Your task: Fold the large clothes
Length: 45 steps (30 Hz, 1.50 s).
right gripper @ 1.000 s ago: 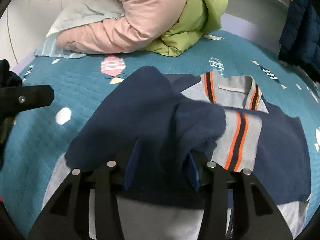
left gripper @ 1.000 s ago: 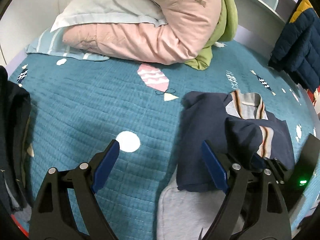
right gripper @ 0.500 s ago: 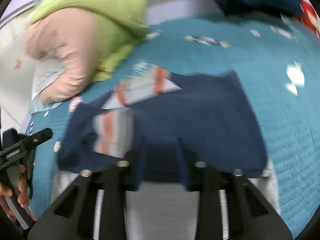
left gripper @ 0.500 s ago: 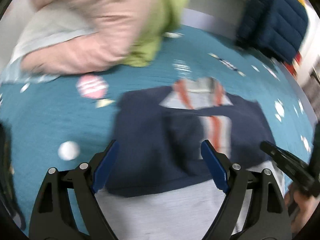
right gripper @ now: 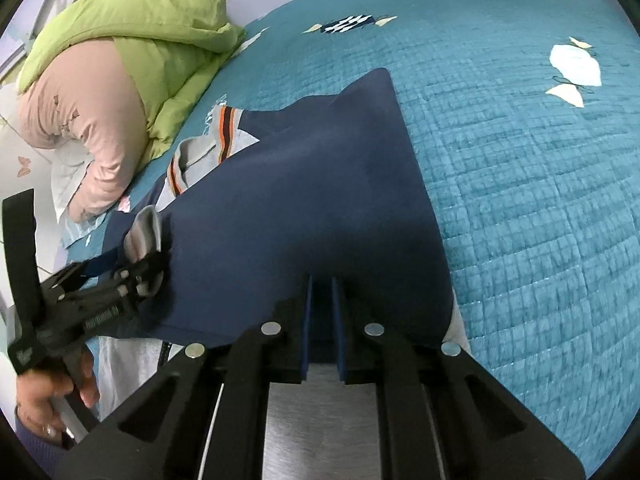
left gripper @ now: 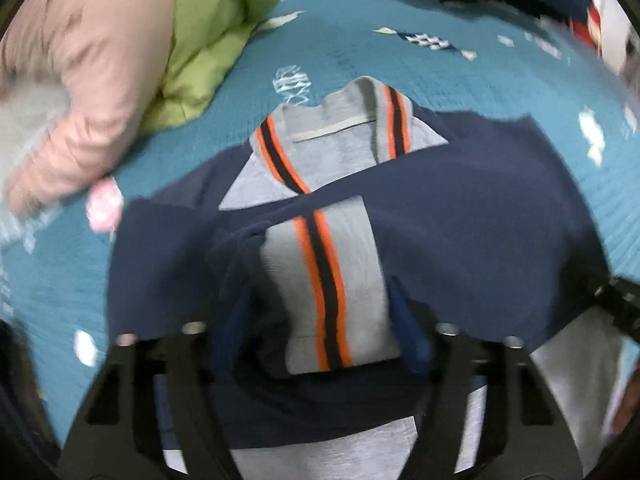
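Jacket (left gripper: 460,220) lies half-folded on bed (right gripper: 520,160). Right tool (right gripper: 321,300), nearly closed, pinches its navy edge; left tool (left gripper: 320,320) stands wide over the striped cuff. Keep tension even across the fold.

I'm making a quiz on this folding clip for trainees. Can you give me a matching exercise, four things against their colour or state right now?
Things:
1. right gripper
2. quilted bedspread
3. puffy jacket
4. cuff

Descriptions:
A. lime green, piled at the head of the bed
B. teal, with small printed shapes
C. grey with orange and dark stripes, between the left gripper's fingers
D. shut on navy fabric of the sweatshirt

Pairs: 1-D, 2-B, 3-A, 4-C
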Available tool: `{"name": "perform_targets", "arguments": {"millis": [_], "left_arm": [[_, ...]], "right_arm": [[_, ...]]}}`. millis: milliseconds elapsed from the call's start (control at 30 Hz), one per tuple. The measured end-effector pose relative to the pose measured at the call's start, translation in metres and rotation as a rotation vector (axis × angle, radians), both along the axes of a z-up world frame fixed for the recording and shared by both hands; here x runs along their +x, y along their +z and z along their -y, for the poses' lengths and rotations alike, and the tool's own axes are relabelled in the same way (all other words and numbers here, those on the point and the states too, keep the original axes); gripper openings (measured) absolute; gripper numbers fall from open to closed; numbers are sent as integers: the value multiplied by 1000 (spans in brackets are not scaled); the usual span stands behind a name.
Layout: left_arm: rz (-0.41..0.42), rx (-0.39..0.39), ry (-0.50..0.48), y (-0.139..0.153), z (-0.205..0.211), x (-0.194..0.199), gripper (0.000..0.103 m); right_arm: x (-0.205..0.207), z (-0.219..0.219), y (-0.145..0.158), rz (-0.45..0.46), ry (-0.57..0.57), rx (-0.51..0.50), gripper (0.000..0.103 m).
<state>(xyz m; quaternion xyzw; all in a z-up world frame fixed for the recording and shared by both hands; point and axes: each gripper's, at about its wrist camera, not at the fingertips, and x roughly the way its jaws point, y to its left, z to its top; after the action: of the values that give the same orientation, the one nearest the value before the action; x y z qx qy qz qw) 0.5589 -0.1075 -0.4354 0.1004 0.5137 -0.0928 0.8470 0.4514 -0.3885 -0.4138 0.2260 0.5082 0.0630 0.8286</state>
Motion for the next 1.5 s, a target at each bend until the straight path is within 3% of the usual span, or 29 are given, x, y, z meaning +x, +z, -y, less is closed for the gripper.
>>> {"name": "perform_targets", "arguments": {"millis": [67, 100, 167, 267, 367, 633, 733, 833, 900, 967, 1000, 1067, 1167, 1233, 1300, 1333, 1367, 1400, 1500], "left_arm": [[3, -65, 33, 9, -18, 4, 24], [4, -117, 45, 15, -28, 4, 21], [-3, -190, 74, 25, -48, 4, 19], [7, -240, 130, 36, -73, 3, 14], [13, -314, 235, 46, -113, -2, 14], [7, -268, 463, 41, -193, -26, 15], [22, -333, 428, 51, -189, -33, 15], [15, -386, 268, 60, -156, -34, 27], [-33, -413, 159, 55, -125, -32, 51], [-76, -354, 118, 38, -104, -26, 55], [-98, -273, 113, 23, -96, -19, 54], [-135, -188, 145, -2, -100, -7, 54], [-155, -274, 190, -6, -123, 4, 54], [-160, -321, 189, 5, -130, 6, 54], [-139, -455, 152, 25, -141, 6, 58], [-109, -495, 146, 38, -148, 8, 64], [-61, -471, 171, 49, -156, 10, 78], [-32, -435, 193, 54, -159, 14, 85], [-60, -352, 210, 47, -168, 43, 85]], "right_arm": [[3, 0, -2, -5, 3, 9, 8], [3, 2, -3, -6, 3, 18, 8], [3, 2, -3, -7, 4, 26, 8], [1, 3, -3, -8, 0, 28, 8], [2, 1, -2, -9, 1, 22, 9], [3, 1, -1, -18, 1, 17, 10], [3, -2, 7, -15, -4, -20, 13], [4, -4, 22, 45, -3, -46, 14], [8, -6, 20, 47, 2, -69, 14], [12, -5, 8, 7, -2, -113, 13], [13, -2, -1, -3, -7, -120, 6], [13, 5, -4, -7, -32, -99, 0], [16, 4, -2, -25, -30, -102, 0], [19, 5, 4, -29, -24, -67, 9], [26, 11, 18, 15, -40, -33, 18], [32, 14, 23, 30, -52, -42, 35], [40, 20, 27, 39, -77, -63, 46], [51, 26, 29, 39, -95, -76, 54], [82, 47, 23, 14, -122, -43, 54]]}}
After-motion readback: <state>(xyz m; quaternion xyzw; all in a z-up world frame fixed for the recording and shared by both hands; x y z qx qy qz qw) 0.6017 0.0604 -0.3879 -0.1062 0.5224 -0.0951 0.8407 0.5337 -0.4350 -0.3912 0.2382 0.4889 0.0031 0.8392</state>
